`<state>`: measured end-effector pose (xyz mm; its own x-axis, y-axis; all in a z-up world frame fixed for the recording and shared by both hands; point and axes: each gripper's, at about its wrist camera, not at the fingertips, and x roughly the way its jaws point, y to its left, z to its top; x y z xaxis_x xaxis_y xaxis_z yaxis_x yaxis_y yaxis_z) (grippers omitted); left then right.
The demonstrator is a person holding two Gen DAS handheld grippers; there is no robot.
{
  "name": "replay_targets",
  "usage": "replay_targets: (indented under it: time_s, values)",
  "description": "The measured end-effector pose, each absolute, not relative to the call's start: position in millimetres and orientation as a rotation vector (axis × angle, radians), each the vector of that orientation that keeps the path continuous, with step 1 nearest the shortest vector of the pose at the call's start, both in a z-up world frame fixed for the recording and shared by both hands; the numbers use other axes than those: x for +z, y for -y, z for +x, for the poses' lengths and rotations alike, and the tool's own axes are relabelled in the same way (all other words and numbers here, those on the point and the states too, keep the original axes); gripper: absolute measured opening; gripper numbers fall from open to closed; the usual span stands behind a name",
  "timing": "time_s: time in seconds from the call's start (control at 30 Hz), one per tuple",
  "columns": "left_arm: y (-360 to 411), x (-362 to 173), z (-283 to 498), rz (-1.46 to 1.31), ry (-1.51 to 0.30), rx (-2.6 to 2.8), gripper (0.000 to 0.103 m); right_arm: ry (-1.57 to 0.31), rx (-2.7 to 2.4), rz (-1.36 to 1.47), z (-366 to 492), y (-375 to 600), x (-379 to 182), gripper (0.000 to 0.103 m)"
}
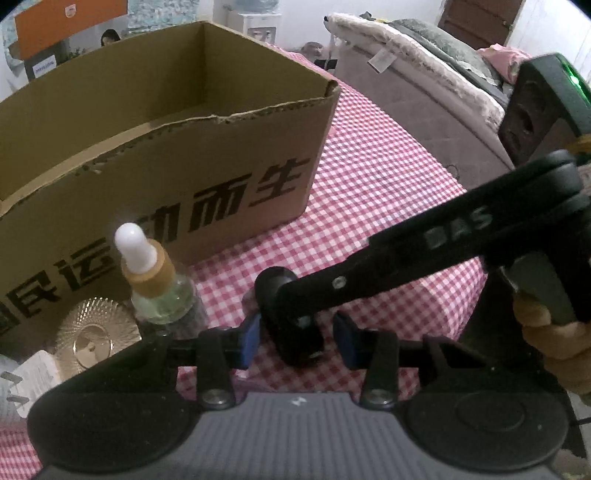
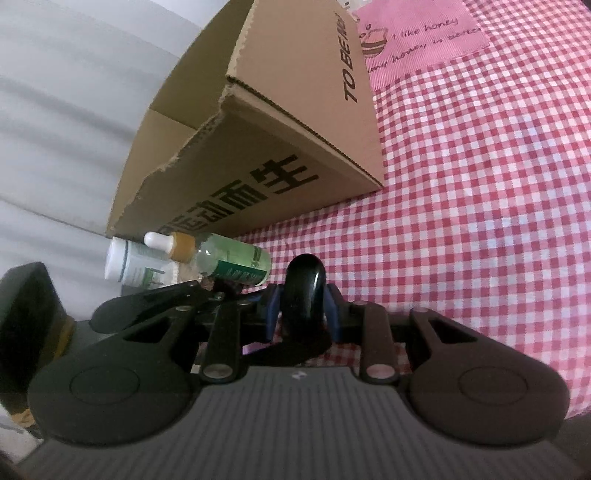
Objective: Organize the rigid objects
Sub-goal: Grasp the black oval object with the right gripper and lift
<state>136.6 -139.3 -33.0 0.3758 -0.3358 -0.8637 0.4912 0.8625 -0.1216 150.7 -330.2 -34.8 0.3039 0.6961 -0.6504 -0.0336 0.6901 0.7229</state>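
Observation:
An open brown cardboard box [image 1: 166,155] with black Chinese print stands on the red-checked cloth; it also shows in the right wrist view [image 2: 280,140]. A dropper bottle [image 1: 155,280] with a white bulb and tan collar stands in front of it, left of my left gripper [image 1: 295,341], which is open. My right gripper [image 2: 303,306] is shut on a black rounded object [image 2: 304,291]. In the left wrist view that gripper [image 1: 291,321] reaches in from the right, and its tip with the black object [image 1: 275,284] sits between my left fingers.
A gold ribbed disc [image 1: 94,332] and a white plug [image 1: 22,376] lie at the left. A white bottle [image 2: 129,264] and the green-labelled dropper bottle [image 2: 225,258] stand by the box. A pink cloth patch [image 2: 424,33] lies behind. A bed [image 1: 424,85] stands beyond.

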Motion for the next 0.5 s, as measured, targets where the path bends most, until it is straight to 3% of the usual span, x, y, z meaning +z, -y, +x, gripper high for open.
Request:
replay_targets:
  time_s: [0.07,0.5]
  values:
    - [139.3,-33.8,136.3,0.16,-1.06,-0.526,0.037,-1.165,0.546,0.712,149.7,336.7,-34.5,0.026]
    - [127.0,-31.9,136.5,0.151,-1.038,-0.48,0.033,-1.15,0.525,0.757,149.8,326.0,-45.8,0.026]
